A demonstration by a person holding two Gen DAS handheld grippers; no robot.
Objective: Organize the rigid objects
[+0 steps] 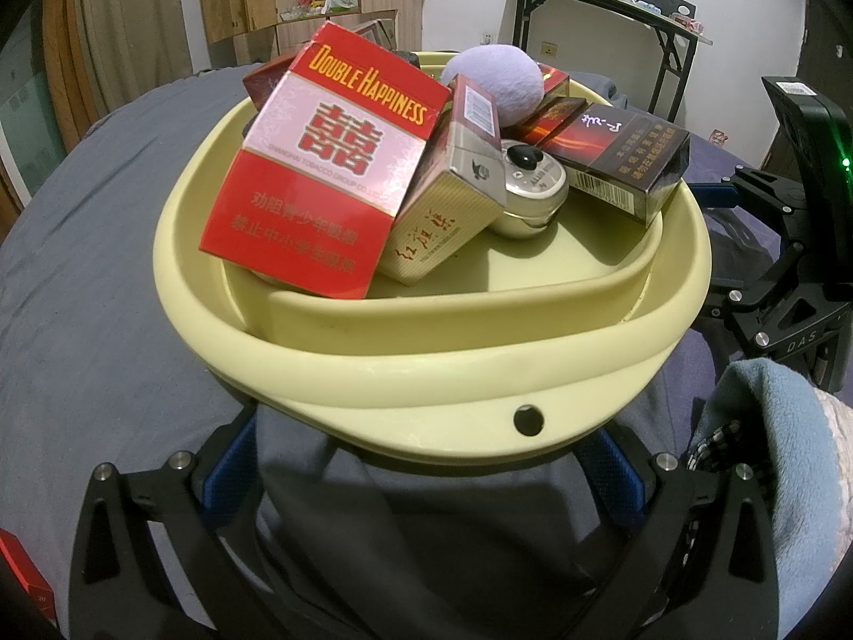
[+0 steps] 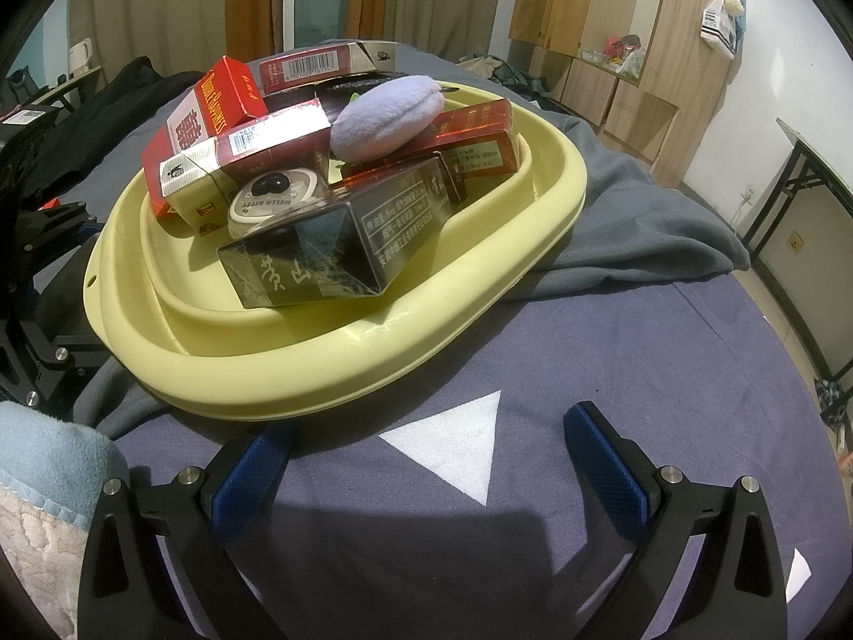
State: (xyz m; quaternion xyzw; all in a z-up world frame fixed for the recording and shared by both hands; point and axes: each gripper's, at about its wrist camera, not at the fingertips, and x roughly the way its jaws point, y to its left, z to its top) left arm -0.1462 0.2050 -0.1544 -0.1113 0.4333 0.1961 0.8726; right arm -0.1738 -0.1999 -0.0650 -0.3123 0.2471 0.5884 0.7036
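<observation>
A pale yellow basin (image 1: 426, 373) (image 2: 320, 368) sits on a grey cloth over a blue bedsheet. Piled in it are a red Double Happiness box (image 1: 325, 160) (image 2: 213, 101), a gold-and-maroon box (image 1: 442, 213), a round silver tin (image 1: 533, 186) (image 2: 277, 192), a dark box (image 1: 618, 154) (image 2: 330, 245), other red boxes and a purple plush (image 1: 496, 80) (image 2: 389, 117). My left gripper (image 1: 426, 480) is open at the basin's near rim, which overhangs its fingertips. My right gripper (image 2: 426, 458) is open over the sheet, just short of the basin, holding nothing.
A light blue fleece (image 1: 773, 453) (image 2: 48, 453) lies beside the basin between the grippers. A red box (image 1: 21, 576) shows at the lower left edge. A white triangle (image 2: 458, 442) marks the sheet. A folding table (image 1: 613, 10) and wooden cabinets (image 2: 613, 26) stand beyond the bed.
</observation>
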